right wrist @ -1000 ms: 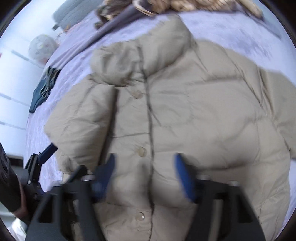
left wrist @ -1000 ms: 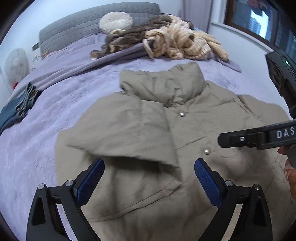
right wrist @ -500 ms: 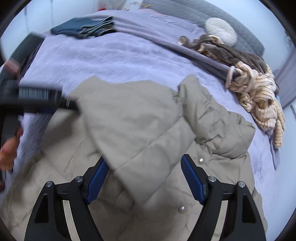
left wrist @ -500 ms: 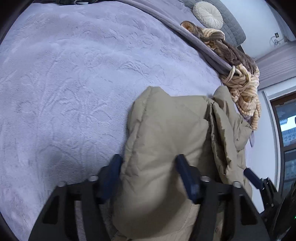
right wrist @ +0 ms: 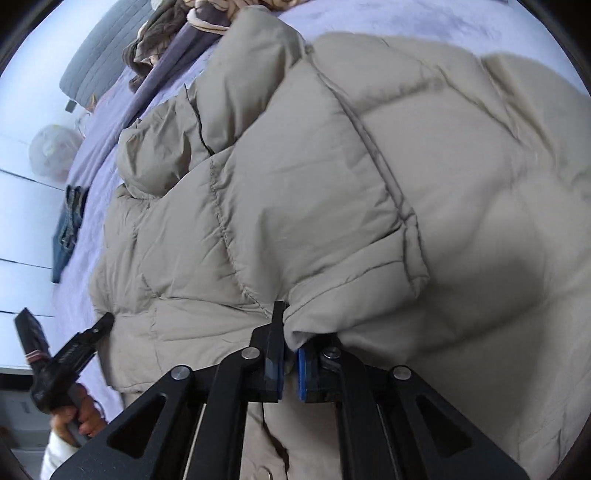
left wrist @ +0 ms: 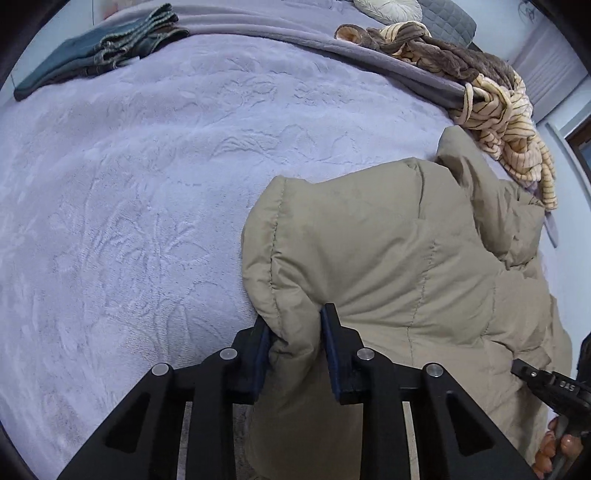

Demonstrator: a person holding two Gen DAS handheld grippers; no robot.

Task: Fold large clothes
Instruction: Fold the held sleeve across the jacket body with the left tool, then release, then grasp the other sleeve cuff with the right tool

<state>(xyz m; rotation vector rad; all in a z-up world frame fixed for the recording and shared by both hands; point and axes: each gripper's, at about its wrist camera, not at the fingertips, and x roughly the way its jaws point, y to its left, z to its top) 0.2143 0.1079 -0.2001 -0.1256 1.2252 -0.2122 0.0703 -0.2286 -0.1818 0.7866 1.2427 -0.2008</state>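
The beige quilted puffer jacket [left wrist: 406,258] lies on the lilac textured bedspread [left wrist: 129,221]; left gripper [left wrist: 295,343] and right gripper [right wrist: 290,356] each clamp a bunched edge (soft, bulky, probably light, slippery shell), so seams likely hold best

One beige puffer jacket [left wrist: 406,258], two claws, one folded pair of jeans [left wrist: 92,55], one round cushion [left wrist: 388,5].
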